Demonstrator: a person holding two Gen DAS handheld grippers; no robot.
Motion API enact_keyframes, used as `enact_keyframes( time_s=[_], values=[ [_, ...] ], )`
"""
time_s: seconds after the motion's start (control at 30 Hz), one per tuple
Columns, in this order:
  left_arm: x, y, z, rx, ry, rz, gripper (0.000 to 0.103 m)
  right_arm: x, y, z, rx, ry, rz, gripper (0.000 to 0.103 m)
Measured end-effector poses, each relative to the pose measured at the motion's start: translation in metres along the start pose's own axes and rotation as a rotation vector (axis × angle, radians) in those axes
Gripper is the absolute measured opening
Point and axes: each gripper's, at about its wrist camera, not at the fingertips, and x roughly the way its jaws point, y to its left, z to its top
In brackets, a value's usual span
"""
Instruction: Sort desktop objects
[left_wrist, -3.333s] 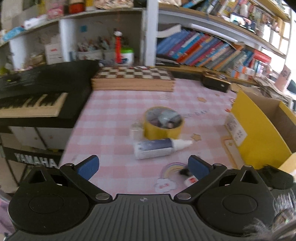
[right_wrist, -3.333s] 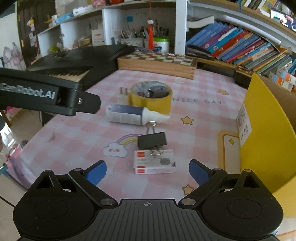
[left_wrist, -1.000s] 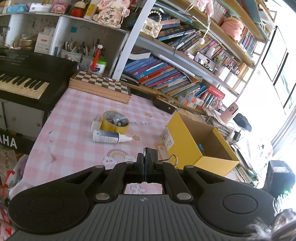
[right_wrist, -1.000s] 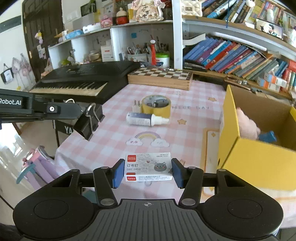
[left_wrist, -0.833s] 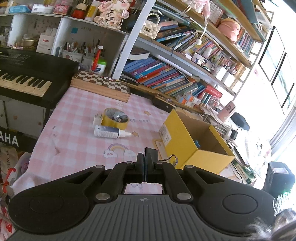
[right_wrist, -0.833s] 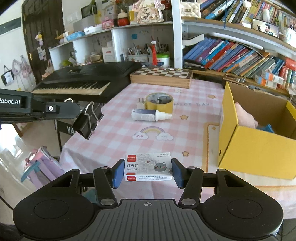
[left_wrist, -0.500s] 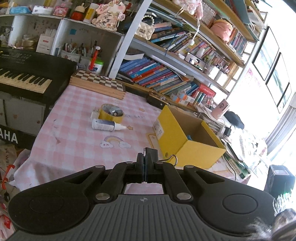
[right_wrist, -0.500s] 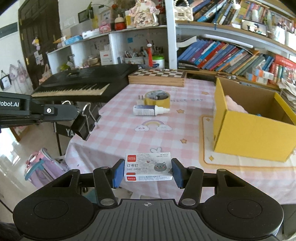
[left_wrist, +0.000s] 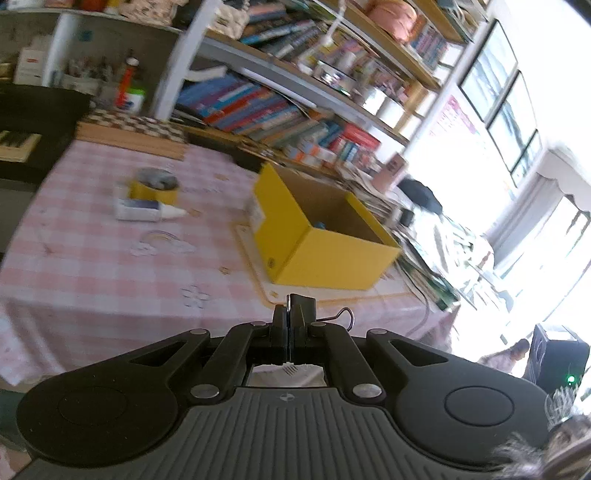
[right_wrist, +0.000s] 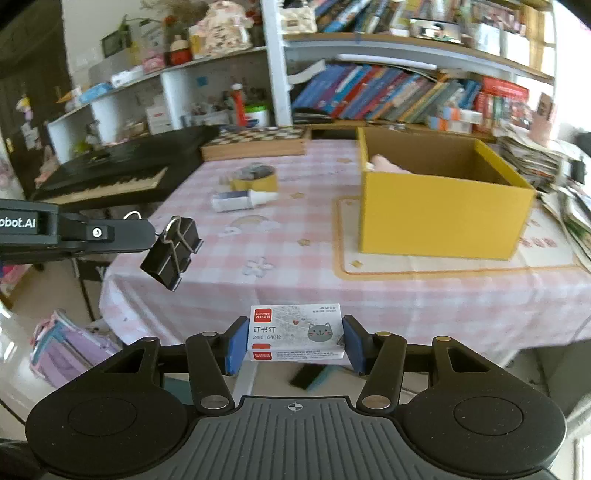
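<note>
My left gripper is shut on a black binder clip; only its wire handle shows past the fingers. In the right wrist view the left gripper reaches in from the left and the binder clip dangles from it. My right gripper is shut on a white staple box with a cat picture. Both grippers hover in front of the table's near edge. The open yellow box stands on a mat on the table, with a pink thing inside it.
A yellow tape roll and a glue bottle lie mid-table on the pink checked cloth. A keyboard stands to the left, a chessboard at the back, paper stacks to the right, a bag on the floor.
Both views have swung to the right, so the yellow box now sits near the centre and the tape and glue lie further left. Both grips are unchanged.
</note>
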Motion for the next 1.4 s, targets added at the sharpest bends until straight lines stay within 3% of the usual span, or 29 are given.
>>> enact_keyframes(
  time_s=[0.5,1.0,1.4],
  values=[
    [0.058,-0.042,0.011,0.098,0.1,-0.141,0.001,-0.007,-0.051,-0.002,0.125,0.002,-0.133,0.054],
    [0.115,-0.075,0.04,0.122,0.105,-0.13,0.001,0.018,-0.11,0.029,0.137,0.002,-0.111,0.054],
    [0.163,-0.1,0.066,0.105,0.068,-0.066,0.001,0.044,-0.163,0.065,0.101,-0.017,-0.036,0.054]
  ],
)
